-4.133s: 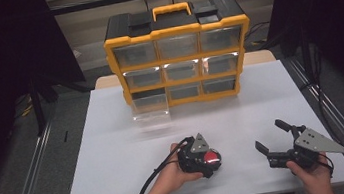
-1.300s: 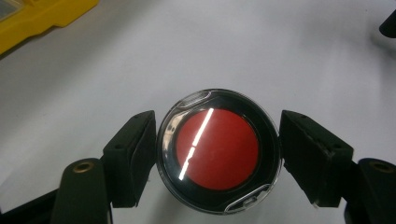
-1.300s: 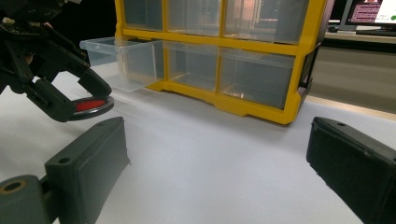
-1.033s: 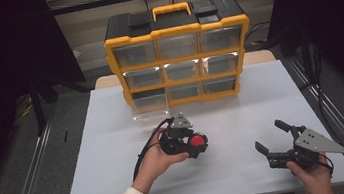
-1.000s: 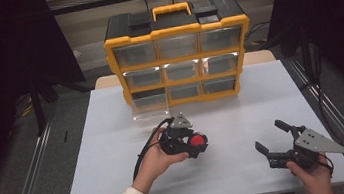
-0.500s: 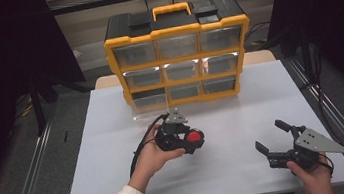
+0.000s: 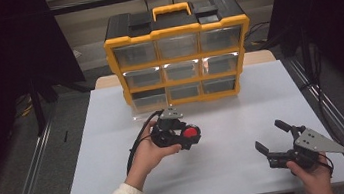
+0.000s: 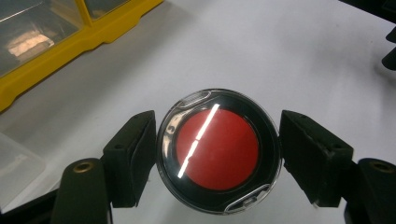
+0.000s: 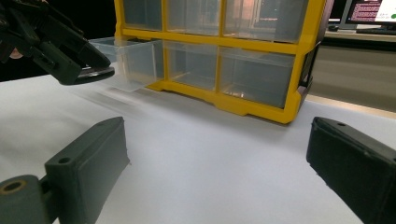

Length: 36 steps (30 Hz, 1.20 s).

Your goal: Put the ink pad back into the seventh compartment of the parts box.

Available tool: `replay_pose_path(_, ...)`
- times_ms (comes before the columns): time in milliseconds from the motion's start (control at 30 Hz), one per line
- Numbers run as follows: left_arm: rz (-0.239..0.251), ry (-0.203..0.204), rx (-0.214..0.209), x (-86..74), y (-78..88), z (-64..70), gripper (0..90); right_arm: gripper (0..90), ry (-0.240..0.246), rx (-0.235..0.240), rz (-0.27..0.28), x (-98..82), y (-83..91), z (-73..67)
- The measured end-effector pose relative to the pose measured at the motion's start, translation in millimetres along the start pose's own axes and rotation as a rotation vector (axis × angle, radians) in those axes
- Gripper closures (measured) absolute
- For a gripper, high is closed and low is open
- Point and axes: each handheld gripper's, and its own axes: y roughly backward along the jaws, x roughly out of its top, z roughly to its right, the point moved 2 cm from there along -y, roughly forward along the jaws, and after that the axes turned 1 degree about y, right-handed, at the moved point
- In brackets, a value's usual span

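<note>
A round red disc (image 7: 191, 134) with a black rim and a clear cover sits between the jaws of my left gripper (image 7: 189, 138). In the left gripper view the disc (image 8: 217, 149) fills the gap and both pads (image 8: 135, 154) stand against its sides. The left gripper is shut on it and holds it above the white table (image 7: 223, 120), just in front of the yellow drawer cabinet (image 7: 179, 55). The cabinet's bottom-left clear drawer (image 7: 147, 109) is pulled out. My right gripper (image 7: 269, 135) rests open near the front right of the table, nothing between its fingers.
The cabinet (image 9: 261, 70) has several clear drawers behind a yellow frame, with a black top and yellow handle. In the right gripper view the pulled-out drawer (image 9: 130, 60) is left of centre, the disc's edge (image 9: 95, 73) beside it. Metal rails (image 7: 329, 121) flank the table.
The left hand has carried the disc from the table's front middle back and a little left, toward the pulled-out drawer. The right gripper has stayed where it was.
</note>
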Motion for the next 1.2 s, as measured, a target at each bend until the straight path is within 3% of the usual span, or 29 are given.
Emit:
replay_pose_path(900,0.014,0.015,0.044,14.1,16.6,-15.0,29.4,4.9,-0.011,0.0,0.002,0.0,0.4,0.6)
replay_pose_path(1000,-0.007,0.006,0.056,15.8,19.8,-16.7,29.3,4.9,-0.013,0.001,0.003,-0.1,0.4,0.4)
replay_pose_path(1200,0.013,0.012,0.061,19.0,22.8,-18.7,29.4,4.8,-0.014,0.002,0.001,-0.2,0.4,0.4)
